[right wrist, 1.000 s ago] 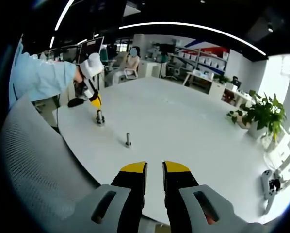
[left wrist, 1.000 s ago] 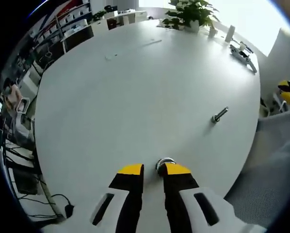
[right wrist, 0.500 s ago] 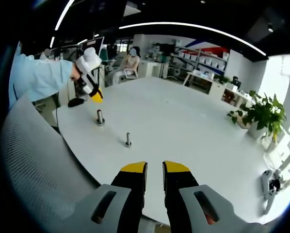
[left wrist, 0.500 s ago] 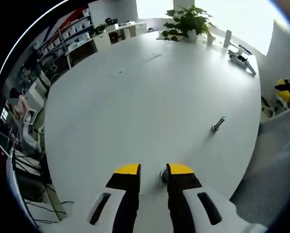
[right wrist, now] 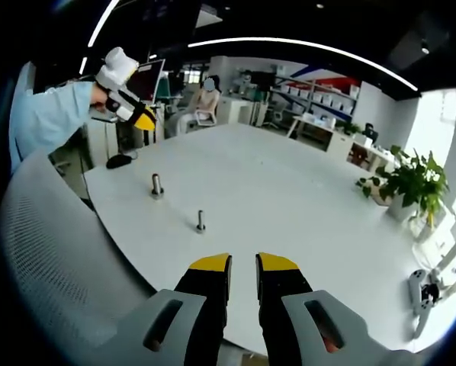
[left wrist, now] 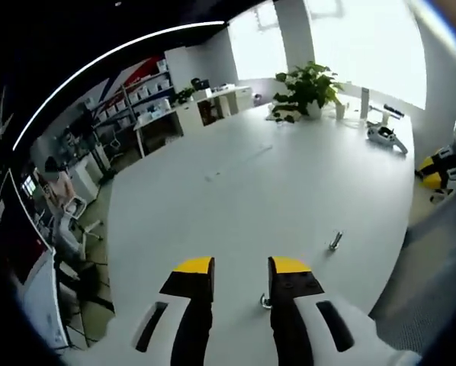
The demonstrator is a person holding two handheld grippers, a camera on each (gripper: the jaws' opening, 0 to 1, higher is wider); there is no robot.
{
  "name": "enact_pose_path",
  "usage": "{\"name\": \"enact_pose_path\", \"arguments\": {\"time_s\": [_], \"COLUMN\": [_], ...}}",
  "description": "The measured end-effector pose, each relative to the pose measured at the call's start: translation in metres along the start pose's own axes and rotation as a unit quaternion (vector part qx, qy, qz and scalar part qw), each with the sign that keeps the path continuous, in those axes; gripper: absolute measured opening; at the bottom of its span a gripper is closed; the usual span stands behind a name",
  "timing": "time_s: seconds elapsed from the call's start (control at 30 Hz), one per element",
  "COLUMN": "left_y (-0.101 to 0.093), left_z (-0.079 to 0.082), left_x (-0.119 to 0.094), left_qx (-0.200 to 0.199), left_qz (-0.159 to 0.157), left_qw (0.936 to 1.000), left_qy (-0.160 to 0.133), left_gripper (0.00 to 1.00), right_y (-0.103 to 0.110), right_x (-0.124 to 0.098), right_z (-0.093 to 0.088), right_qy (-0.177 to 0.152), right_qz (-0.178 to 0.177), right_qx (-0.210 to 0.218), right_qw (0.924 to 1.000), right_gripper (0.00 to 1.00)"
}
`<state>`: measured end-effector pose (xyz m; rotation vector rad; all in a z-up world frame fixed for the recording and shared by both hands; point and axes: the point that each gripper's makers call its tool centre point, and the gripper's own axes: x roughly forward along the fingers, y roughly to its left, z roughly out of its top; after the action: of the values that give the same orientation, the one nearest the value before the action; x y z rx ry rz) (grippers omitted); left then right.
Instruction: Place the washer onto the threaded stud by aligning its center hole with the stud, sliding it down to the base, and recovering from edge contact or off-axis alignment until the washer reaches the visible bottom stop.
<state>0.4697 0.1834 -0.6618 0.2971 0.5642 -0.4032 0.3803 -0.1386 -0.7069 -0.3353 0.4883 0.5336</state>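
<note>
**Both grippers empty, studs standing on the table**

Left gripper point(left wrist: 241, 267) has its yellow-tipped jaws apart with nothing between them, held up above the white table point(left wrist: 274, 183). Right behind its right jaw there's a threaded stud point(left wrist: 264, 300), mostly hidden, only the base peeking out. A second stud point(left wrist: 335, 241) stands further off near the table edge.

Right gripper point(right wrist: 243, 264) also has a gap between its jaws, nothing held. From there the left gripper point(right wrist: 127, 107) is up in the air in the person's hand, well above the taller stud point(right wrist: 157, 185); the shorter stud point(right wrist: 200, 221) is nearer. Can't make out the washer, too small. Potted plant point(right wrist: 411, 183) and a drone point(right wrist: 428, 293) sit at the far side.
</note>
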Motion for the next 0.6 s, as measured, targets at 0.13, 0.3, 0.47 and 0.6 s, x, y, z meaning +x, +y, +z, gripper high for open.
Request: {"name": "enact_pose_path", "arguments": {"time_s": [0.13,0.3,0.47,0.6], "left_y": [-0.009,-0.013,-0.021,-0.021], "left_z": [0.005,0.01,0.016,0.013], "left_x": [-0.024,-0.052,-0.072,-0.084], "left_qx": [-0.032,-0.047,-0.103,-0.1], "left_qz": [-0.011,0.001,-0.004,0.026], "left_qw": [0.9991,0.9964,0.9847,0.9802], "left_qy": [-0.025,-0.071,-0.141,-0.169], "left_gripper": [0.31,0.33,0.37,0.38], "right_y": [-0.004,-0.006,-0.005,-0.005], "right_x": [-0.002,-0.003,-0.005,-0.007], "right_z": [-0.002,-0.003,-0.006,-0.012], "right_qy": [-0.001,-0.003,-0.003,0.001], "right_qz": [-0.007,-0.009,-0.008,-0.005], "right_qx": [0.002,-0.002,-0.004,-0.01], "right_qw": [1.0,0.9999,1.0,0.9999], "right_gripper": [0.15,0.15,0.16,0.16]}}
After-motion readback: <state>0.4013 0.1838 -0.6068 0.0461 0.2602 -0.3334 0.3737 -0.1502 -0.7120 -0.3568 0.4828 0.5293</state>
